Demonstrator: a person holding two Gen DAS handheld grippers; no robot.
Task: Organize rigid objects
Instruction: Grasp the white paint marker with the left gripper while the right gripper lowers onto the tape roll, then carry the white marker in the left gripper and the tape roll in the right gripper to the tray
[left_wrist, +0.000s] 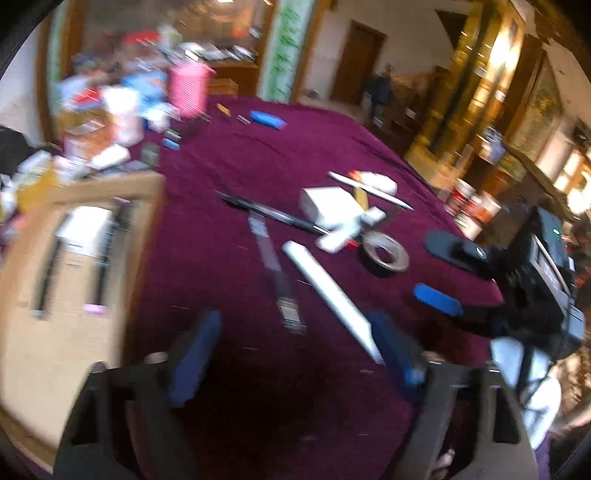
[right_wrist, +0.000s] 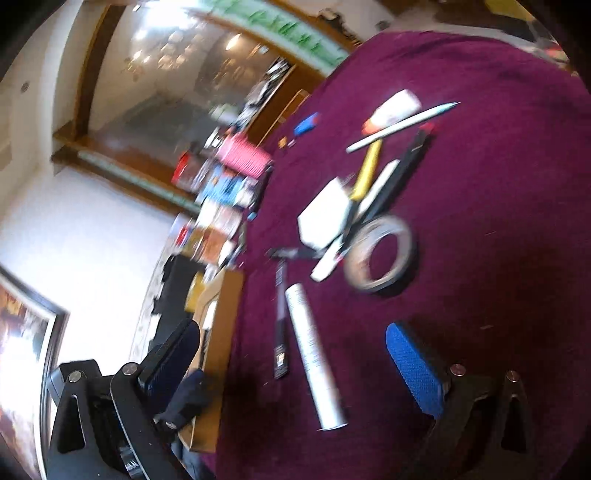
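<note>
Cardboard marks the far left of the left wrist view: an open tray (left_wrist: 144, 192) that already holds two dark pens and a white box, so it seems to be the sorting place. Beside it, on the maroon-clothed bench (left_wrist: 221, 166), lie a slim clear-bodied pen (left_wrist: 275, 266) and a white tube (left_wrist: 328, 291), and the left tool (left_wrist: 291, 354) hovers released and empty just short of them. Further right sit a white box (left_wrist: 325, 206), a tape roll (left_wrist: 386, 253) and the right tool (left_wrist: 439, 273), also spread wide and carrying nothing. The likely next pick is the tube; the pads should straddle its middle squarely, clear of the pen alongside, and close only once the motion blur settles.
</note>
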